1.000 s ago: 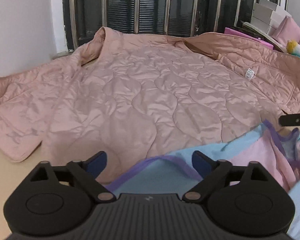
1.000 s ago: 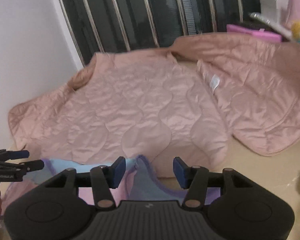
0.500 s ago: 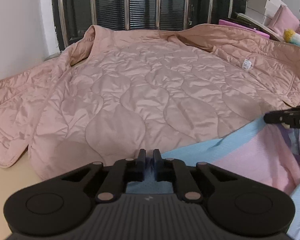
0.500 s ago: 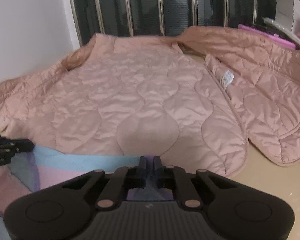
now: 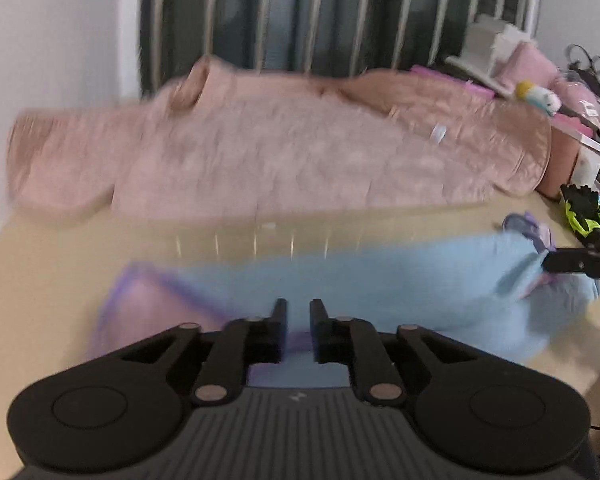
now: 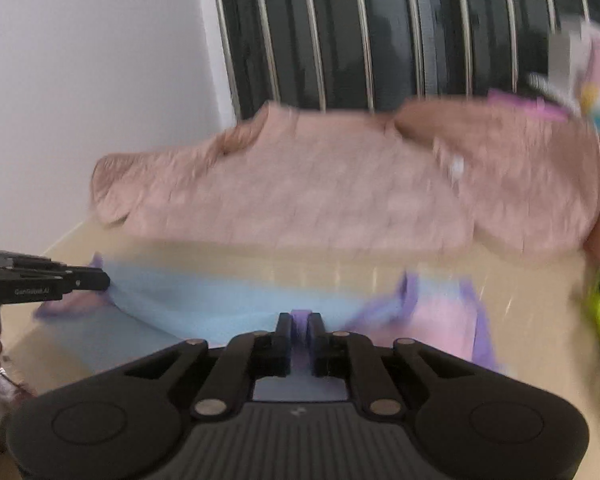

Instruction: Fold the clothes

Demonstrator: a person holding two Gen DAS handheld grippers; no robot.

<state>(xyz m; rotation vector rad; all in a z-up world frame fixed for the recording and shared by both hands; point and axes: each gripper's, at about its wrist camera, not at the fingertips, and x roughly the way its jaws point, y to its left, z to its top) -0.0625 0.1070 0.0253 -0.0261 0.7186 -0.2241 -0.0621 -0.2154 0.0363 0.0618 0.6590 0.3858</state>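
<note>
The table (image 5: 52, 256) is a pale beige surface and carries everything recorded here. Behind it stands a dark window with metal bars (image 6: 364, 32), beside a white wall (image 6: 92, 60).

The largest item is a pink quilted jacket (image 5: 284, 160), spread flat across the far part of the table, a small white label (image 5: 438, 134) showing on its right portion. Both views are blurred, so stitching detail is not readable.

Nearer the cameras lies the garment being folded, a light blue garment (image 5: 380, 280) with pink panels and purple trim, stretched out sideways on the table in front of the jacket and apart from it, with bare table between them.

The left gripper (image 5: 298, 326) has its jaws narrow and opening; the purple edge of the garment sits between them (whether the pads still press on the cloth cannot be told). The right gripper (image 6: 299, 334) is also narrow and opening, with purple trim between its fingers, which stand close against it.

At the right end of the table are pink boxes, a small plush toy (image 5: 538, 98) and a neon yellow and black item (image 5: 588, 216).
</note>
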